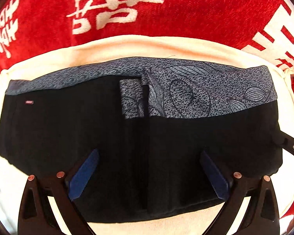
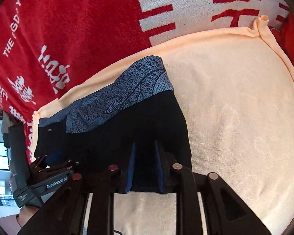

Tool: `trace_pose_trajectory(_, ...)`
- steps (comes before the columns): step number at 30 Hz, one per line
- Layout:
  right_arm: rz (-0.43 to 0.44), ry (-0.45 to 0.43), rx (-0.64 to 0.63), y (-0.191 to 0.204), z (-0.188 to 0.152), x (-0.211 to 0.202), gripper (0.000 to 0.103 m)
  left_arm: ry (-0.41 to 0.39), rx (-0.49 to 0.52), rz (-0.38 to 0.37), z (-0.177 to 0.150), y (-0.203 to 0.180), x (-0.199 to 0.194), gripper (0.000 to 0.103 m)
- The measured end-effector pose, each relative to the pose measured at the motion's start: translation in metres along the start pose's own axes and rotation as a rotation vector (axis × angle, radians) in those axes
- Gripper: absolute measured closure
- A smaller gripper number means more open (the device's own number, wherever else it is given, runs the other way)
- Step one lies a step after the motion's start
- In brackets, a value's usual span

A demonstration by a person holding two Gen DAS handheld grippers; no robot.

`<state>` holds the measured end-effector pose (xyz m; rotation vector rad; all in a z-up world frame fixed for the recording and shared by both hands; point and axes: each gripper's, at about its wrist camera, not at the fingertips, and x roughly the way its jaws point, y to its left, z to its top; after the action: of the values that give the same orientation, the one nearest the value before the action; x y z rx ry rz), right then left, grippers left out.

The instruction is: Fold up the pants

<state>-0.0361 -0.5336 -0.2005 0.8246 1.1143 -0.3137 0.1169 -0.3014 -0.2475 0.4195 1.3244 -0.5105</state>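
- While I look down along my left gripper [image 1: 149, 173], its blue pads [image 1: 83, 173] stand spread wide over the black pants [image 1: 68, 133], pressing on nothing; it is released.
- The pants lie folded into a compact bundle on a cream towel [image 1: 127, 45], which is spread over a red blanket [image 1: 186, 9] with white lettering.
- A grey band with a leaf print [image 1: 196, 90] runs along the far edge of the bundle, and a small red label [image 1: 29, 102] sits near the far left corner.
- From my right wrist view, my right gripper [image 2: 145, 168] has its pads narrowly apart, over the near edge of the bundle, with dark fabric showing between them; I cannot tell whether they pinch it.
- Its tip also shows in my left view, at the bundle's right edge.
- My left gripper shows at the lower left of the right view, low at the bundle's left end, with bare towel to the right of the pants.
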Motion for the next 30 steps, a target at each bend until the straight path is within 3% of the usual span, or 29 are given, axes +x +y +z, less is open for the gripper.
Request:
trace_pose_trajectory(3,0.020,0.019,-0.026,0.009,-0.009,-0.005,0.053,0.000,-0.018,0.033,-0.013,-0.002,-0.006,0.000)
trace_pose_trajectory(9,-0.003,0.103,-0.097,0.017,-0.047,-0.014,0.042,0.001,-0.038,0.091,-0.019,-0.016,-0.017,0.000)
trace_pose_trajectory(18,0.035,0.198,0.012,-0.017,-0.090,-0.020,0.041,-0.006,-0.018,0.165,-0.020,-0.032,-0.020,0.000)
trace_pose_trajectory(24,0.018,0.172,0.083,-0.027,-0.089,-0.023,0.041,-0.013,-0.008,0.158,-0.019,-0.032,-0.018,0.000)
trace_pose_trajectory(30,-0.025,0.109,0.112,-0.015,-0.082,-0.032,0.041,-0.031,0.002,0.091,-0.019,-0.028,-0.016,0.000)
